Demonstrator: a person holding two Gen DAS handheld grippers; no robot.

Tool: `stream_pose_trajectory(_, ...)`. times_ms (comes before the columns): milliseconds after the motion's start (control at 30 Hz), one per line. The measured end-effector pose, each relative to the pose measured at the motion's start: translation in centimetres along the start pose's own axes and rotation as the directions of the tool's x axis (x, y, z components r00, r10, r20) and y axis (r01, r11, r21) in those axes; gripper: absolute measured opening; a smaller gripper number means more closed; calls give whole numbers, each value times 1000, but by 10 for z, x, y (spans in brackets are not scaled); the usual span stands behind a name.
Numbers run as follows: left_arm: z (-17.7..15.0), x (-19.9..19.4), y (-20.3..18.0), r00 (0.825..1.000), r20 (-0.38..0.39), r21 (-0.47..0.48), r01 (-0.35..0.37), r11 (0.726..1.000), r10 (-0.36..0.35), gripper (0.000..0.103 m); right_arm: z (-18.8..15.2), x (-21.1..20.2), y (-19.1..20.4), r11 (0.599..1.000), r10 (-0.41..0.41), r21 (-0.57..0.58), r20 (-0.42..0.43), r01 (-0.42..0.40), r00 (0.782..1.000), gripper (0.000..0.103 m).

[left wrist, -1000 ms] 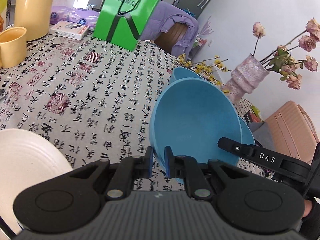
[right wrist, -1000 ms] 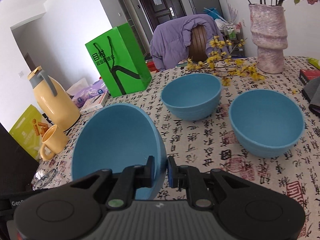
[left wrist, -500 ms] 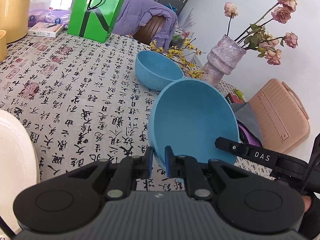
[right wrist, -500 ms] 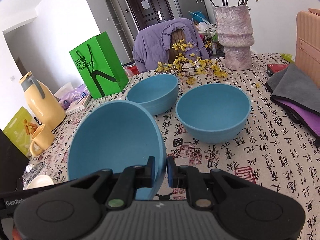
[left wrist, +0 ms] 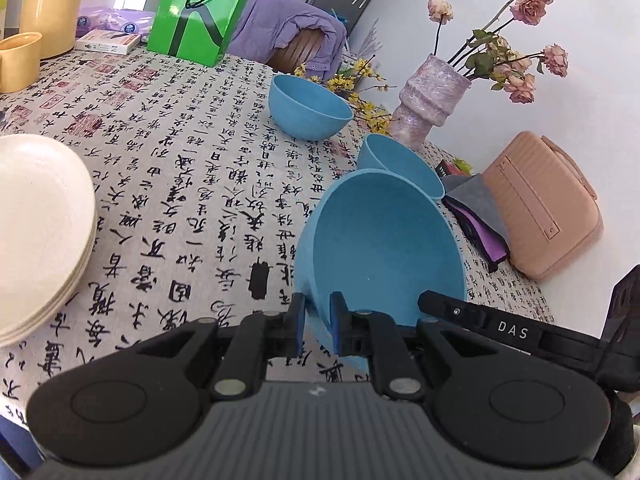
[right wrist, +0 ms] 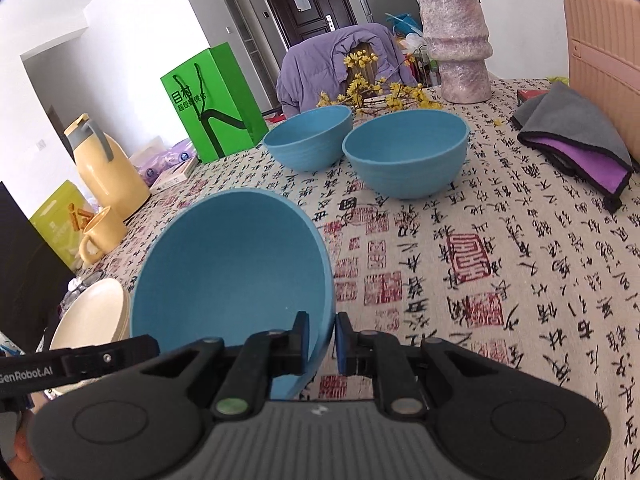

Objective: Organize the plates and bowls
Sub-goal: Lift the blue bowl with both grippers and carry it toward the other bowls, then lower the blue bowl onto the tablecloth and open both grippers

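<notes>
A blue bowl (left wrist: 384,252) (right wrist: 232,264) hangs tilted over the patterned tablecloth, gripped from both sides. My left gripper (left wrist: 317,322) is shut on its left rim. My right gripper (right wrist: 322,340) is shut on the opposite rim, and its black body (left wrist: 480,322) shows in the left wrist view. Two more blue bowls stand upright farther ahead, one in the back (left wrist: 308,110) (right wrist: 308,142) and one nearer (left wrist: 400,164) (right wrist: 406,152). A stack of cream plates (left wrist: 36,220) (right wrist: 92,316) sits to the left of the held bowl.
A pink vase (right wrist: 456,52) with flowers and yellow blossom sprigs (right wrist: 376,92) stand behind the bowls. A grey-purple cloth (right wrist: 576,140) and a pink case (left wrist: 544,208) lie on the right. A green bag (right wrist: 216,112), yellow jug (right wrist: 104,172) and mug (right wrist: 100,232) are on the left.
Both grippers have carried the held bowl across the table and a little lower. The two standing bowls now lie farther ahead, and the cream plates have come into the right wrist view.
</notes>
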State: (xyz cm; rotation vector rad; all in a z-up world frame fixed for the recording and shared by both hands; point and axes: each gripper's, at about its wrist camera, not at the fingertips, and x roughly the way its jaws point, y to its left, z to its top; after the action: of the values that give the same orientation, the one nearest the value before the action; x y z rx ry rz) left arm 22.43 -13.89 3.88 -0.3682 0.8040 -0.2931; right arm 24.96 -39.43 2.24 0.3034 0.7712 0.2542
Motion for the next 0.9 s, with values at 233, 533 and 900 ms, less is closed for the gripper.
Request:
stream_pose_trajectory(233,-23,-10,16,1000,-15,-45,-23,999,22,13,-27,-5,9,1000,25,-1,-31,-25,999,17)
stream_pose_trajectory(533,-19,-8,23,999,-23,-38,-24,999,24,16,-29,5,18,999,35,3,-53,-35,998,23)
stream_pose_trajectory(900,-16,-14,20,998,58,41,-27,999,25,51,-25,3,19,999,50,-12,-6,-50,999,52)
